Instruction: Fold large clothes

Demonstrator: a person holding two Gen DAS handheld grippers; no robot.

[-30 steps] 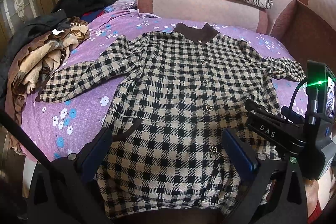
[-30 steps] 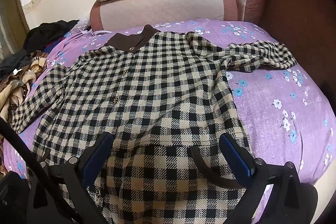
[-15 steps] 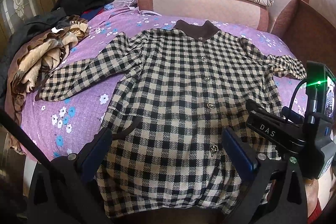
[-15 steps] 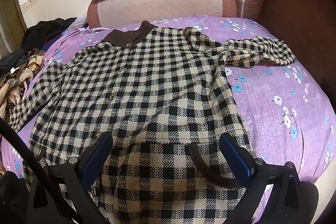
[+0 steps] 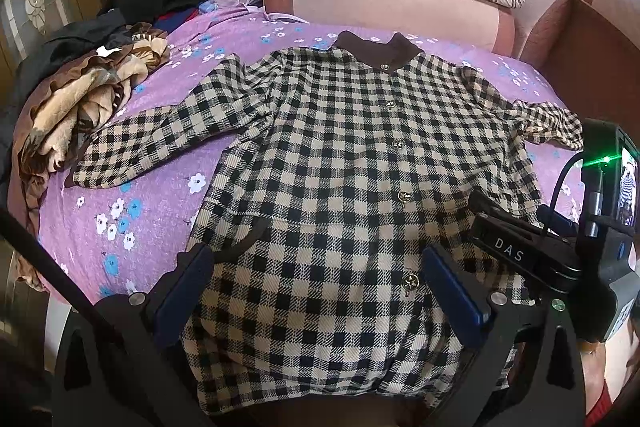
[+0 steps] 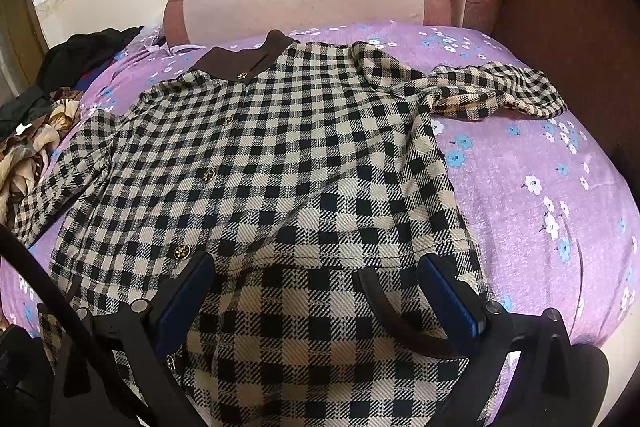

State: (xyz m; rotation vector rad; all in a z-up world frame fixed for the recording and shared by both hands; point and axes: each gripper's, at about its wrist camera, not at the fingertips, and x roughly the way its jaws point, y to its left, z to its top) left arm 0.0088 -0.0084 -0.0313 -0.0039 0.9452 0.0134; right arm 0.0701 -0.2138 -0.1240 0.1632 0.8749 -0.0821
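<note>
Over the last second both views drew back slightly from the coat (image 5: 352, 163) — still flat, unfolded. Left gripper (image 5: 320, 291) and right gripper (image 6: 320, 291) stood wide open, empty; folding had not begun.

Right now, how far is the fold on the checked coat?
Done: checked coat lies spread, buttoned front up on the purple bedspread. In hand: nothing; left gripper and right gripper hover over the hem, jaws open. Left: both sleeves, one out flat, other bunched; every fold.
</note>
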